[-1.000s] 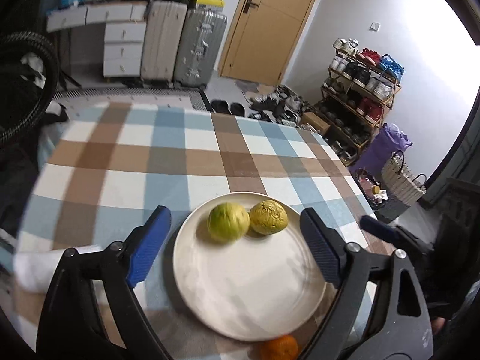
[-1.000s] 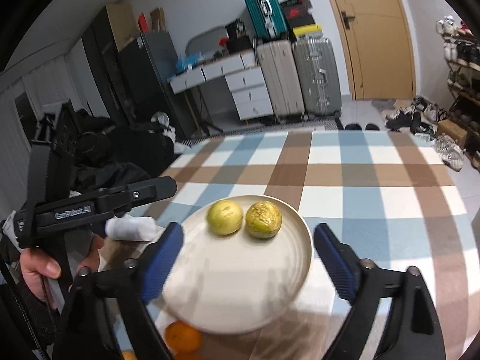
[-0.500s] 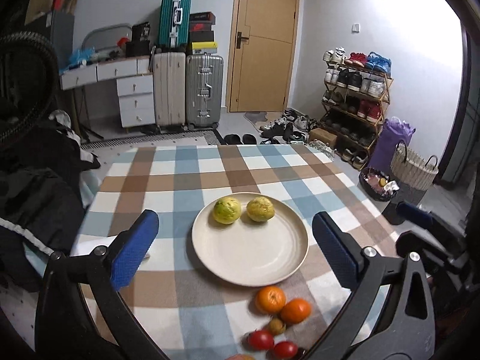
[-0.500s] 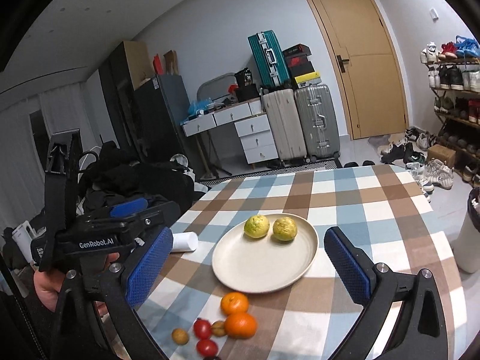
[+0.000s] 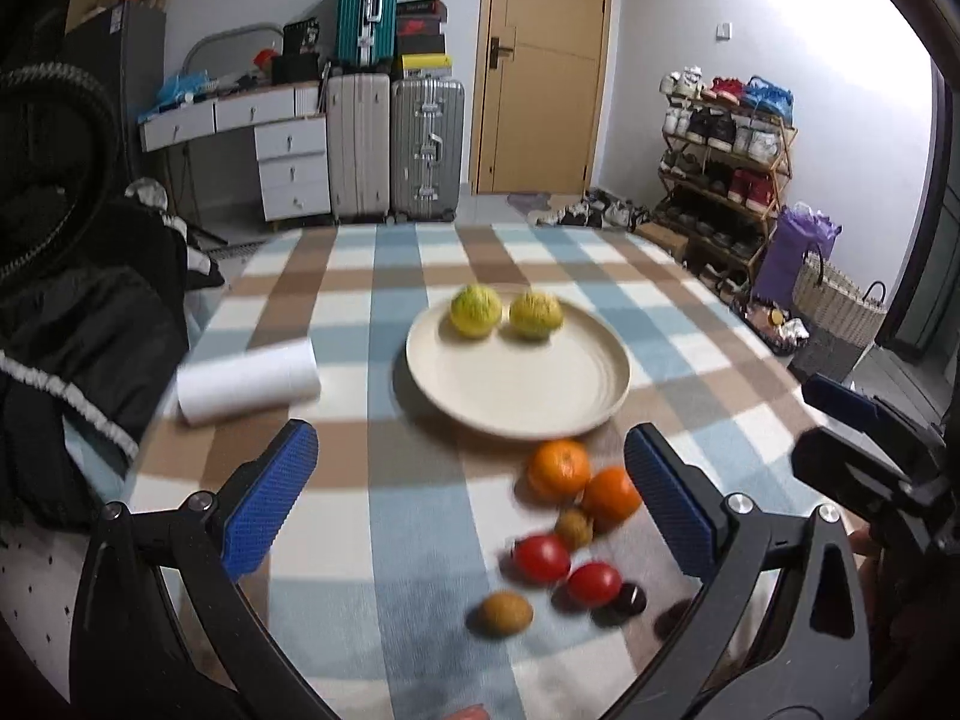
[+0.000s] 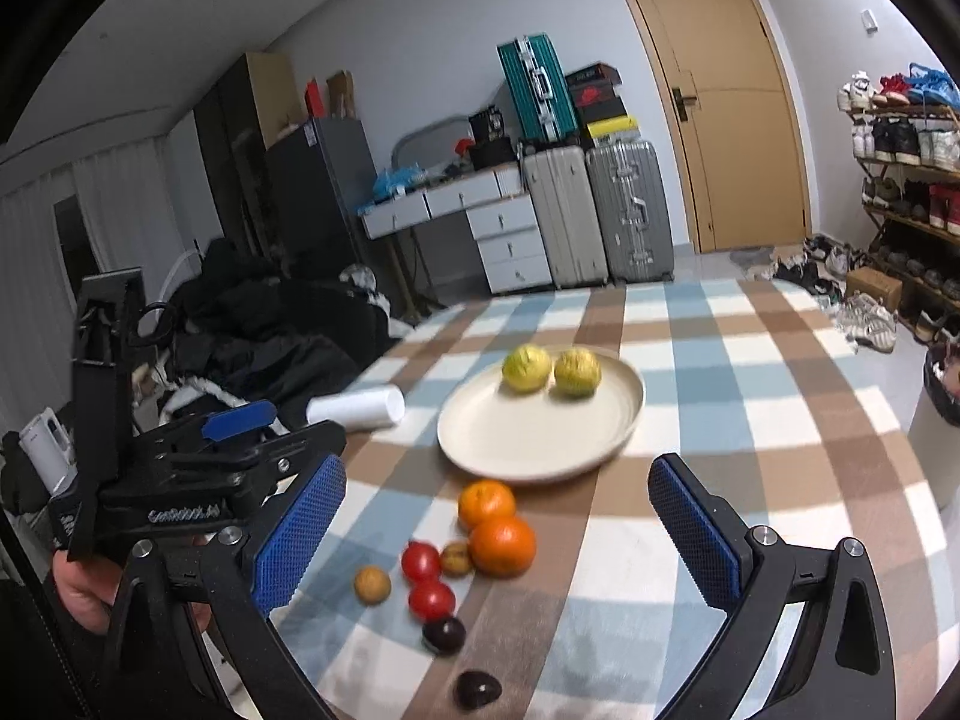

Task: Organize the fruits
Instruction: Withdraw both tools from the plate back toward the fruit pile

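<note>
Oranges [image 6: 495, 525] and tomatoes [image 6: 426, 579] lie between the wide-open right gripper [image 6: 495, 534] fingers; left gripper [image 5: 471, 498] gapes too, plate [image 5: 516, 396] beyond

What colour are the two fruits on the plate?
Yellow-green, both fruits side by side on the cream plate; clearest in the right wrist view.

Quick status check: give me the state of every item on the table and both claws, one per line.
Left claw: open, empty.
Right claw: open, empty.
Round cream plate: upright on the table, holding two fruits.
Two yellow-green fruits: on the plate, side by side.
Two oranges: on the cloth, off the plate, touching.
Two red tomatoes: on the cloth, off the plate.
White paper roll: lying on its side.
Tan wooden door: closed.
</note>
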